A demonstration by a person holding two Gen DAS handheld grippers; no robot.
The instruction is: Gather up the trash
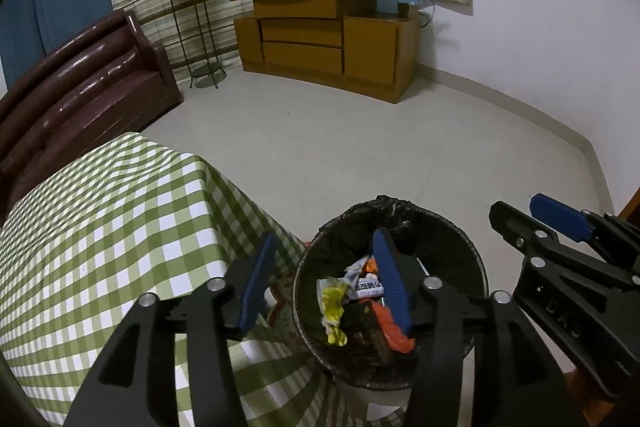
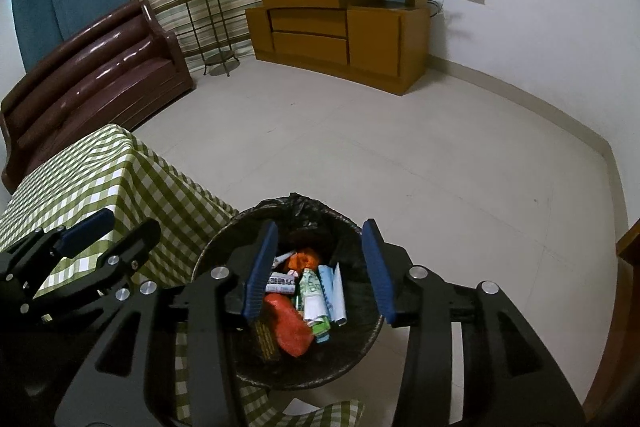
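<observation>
A round bin with a black liner [image 1: 448, 239] stands on the floor beside the table and holds several wrappers. My left gripper [image 1: 324, 283] hangs over its left rim with the blue pads apart. A yellow wrapper [image 1: 334, 311] lies loose below the gap, touching neither pad. Beside it are a white printed wrapper [image 1: 370, 287] and an orange packet [image 1: 394, 337]. My right gripper [image 2: 320, 271] is above the bin [image 2: 304, 207], jaws apart. A green-and-white wrapper [image 2: 314, 297], a light blue packet [image 2: 334, 291] and the orange packet [image 2: 288, 323] lie below it, unheld.
A table with a green checked cloth [image 1: 100, 227] [image 2: 80, 179] stands left of the bin. Each gripper shows in the other's view: right gripper [image 1: 524, 211], left gripper [image 2: 126, 223]. Further off are a brown sofa [image 1: 80, 95], a wooden cabinet [image 1: 328, 43], a plant stand [image 1: 196, 27] and pale floor [image 1: 360, 147].
</observation>
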